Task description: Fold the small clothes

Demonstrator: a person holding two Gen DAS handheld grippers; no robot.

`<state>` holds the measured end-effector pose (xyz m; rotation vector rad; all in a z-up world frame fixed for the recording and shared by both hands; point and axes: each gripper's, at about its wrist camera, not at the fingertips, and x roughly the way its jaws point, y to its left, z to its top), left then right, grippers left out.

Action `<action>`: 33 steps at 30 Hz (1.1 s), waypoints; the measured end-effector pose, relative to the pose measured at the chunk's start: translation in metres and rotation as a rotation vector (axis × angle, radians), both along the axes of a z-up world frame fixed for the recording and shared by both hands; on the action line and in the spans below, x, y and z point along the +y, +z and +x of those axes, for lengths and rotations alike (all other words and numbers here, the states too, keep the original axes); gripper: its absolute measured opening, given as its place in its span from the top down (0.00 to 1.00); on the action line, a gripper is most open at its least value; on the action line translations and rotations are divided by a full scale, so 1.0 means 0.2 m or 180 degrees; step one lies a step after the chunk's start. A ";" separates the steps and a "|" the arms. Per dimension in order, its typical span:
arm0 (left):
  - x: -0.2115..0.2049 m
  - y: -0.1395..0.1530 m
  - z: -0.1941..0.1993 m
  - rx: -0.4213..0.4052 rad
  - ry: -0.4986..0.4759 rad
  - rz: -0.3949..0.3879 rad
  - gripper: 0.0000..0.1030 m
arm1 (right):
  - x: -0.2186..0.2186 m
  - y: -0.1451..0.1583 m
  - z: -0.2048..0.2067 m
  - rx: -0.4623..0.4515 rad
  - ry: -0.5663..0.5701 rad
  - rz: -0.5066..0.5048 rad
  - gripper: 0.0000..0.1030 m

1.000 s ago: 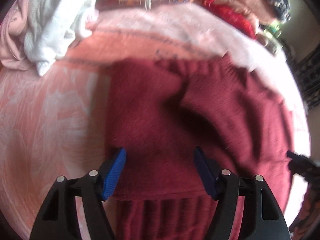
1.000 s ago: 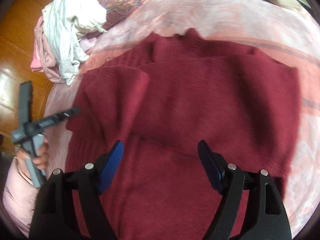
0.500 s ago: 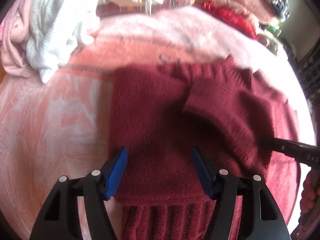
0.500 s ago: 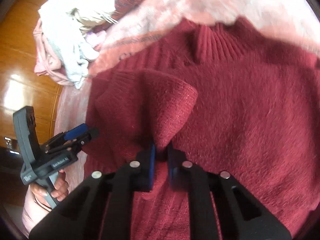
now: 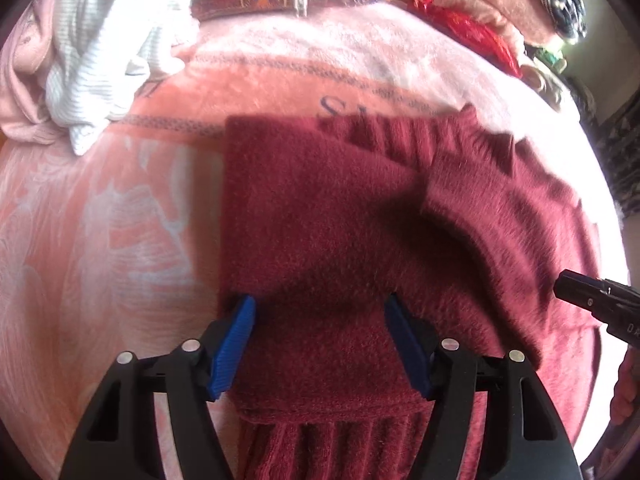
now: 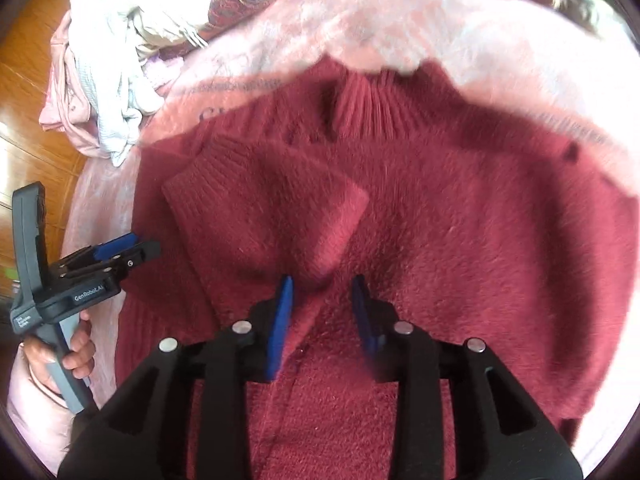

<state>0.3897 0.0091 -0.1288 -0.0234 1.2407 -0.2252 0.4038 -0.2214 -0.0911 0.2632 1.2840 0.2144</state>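
A fuzzy dark red knit sweater lies flat on a pink blanket, its ribbed collar at the far side. One sleeve is folded across the body with its cuff toward the left. My left gripper is open over the sweater's lower left part; it also shows in the right wrist view at the sweater's left edge. My right gripper is partly open just below the folded sleeve, holding nothing. Its tip shows in the left wrist view.
A heap of white, pink and patterned clothes lies at the far left of the bed, also in the left wrist view. Red fabric and more items sit at the far right. Wooden floor is left of the bed.
My right gripper was shut on the sleeve fold half a second ago; it has opened and let the sleeve lie on the body. The left gripper has hardly moved.
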 end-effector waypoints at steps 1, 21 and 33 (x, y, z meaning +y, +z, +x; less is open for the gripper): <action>0.00 0.02 0.01 -0.0020 0.0014 -0.0019 0.34 | 0.01 0.02 0.01 -0.0019 0.0008 -0.0007 0.68; 0.17 -0.06 0.03 0.0258 0.0303 0.0025 0.30 | 0.61 -0.10 0.36 0.0226 0.0574 -0.0345 0.92; 0.07 -0.07 -0.01 0.0134 0.0299 0.0292 0.29 | -0.30 0.14 -0.13 -0.0182 -0.0027 -0.0072 0.92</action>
